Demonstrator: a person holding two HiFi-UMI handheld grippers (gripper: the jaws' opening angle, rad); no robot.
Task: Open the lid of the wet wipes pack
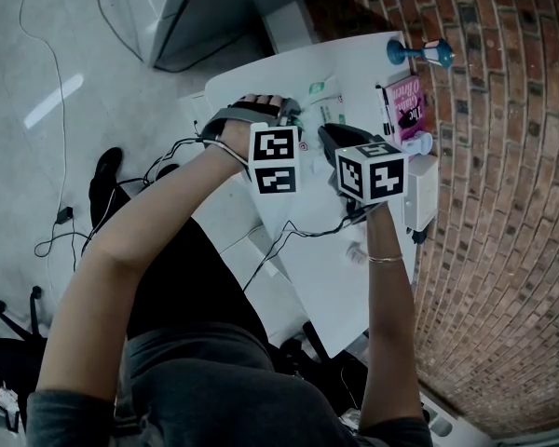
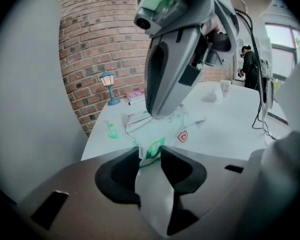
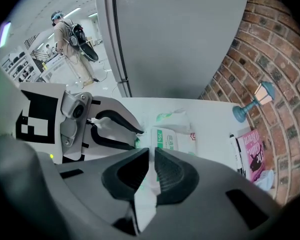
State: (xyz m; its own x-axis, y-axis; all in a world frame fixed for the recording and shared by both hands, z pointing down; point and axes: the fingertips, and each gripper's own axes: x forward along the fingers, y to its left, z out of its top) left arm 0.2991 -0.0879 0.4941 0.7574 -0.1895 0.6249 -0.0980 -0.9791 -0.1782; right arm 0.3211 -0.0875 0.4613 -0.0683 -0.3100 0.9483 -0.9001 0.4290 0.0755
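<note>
The wet wipes pack (image 1: pixel 326 103), white with green print and a red shield badge, lies on the white table (image 1: pixel 354 54) between both grippers. In the left gripper view my left gripper (image 2: pixel 150 159) is shut on a pinched end of the pack (image 2: pixel 166 130), the white film running up between the pads. The right gripper (image 2: pixel 159 113) comes down on the pack from above. In the right gripper view my right gripper (image 3: pixel 151 164) is shut on a white fold at the near edge of the pack (image 3: pixel 175 140), while the left gripper (image 3: pixel 132 133) grips the pack's left end.
A blue lamp figurine (image 1: pixel 419 54), a pink book (image 1: pixel 408 105) and a pen (image 3: pixel 235 151) stand along the brick wall. A white box (image 1: pixel 421 189) and a small cup (image 1: pixel 356 251) sit nearer me. A green sachet (image 2: pixel 111 130) lies left of the pack. Cables cross the table edge.
</note>
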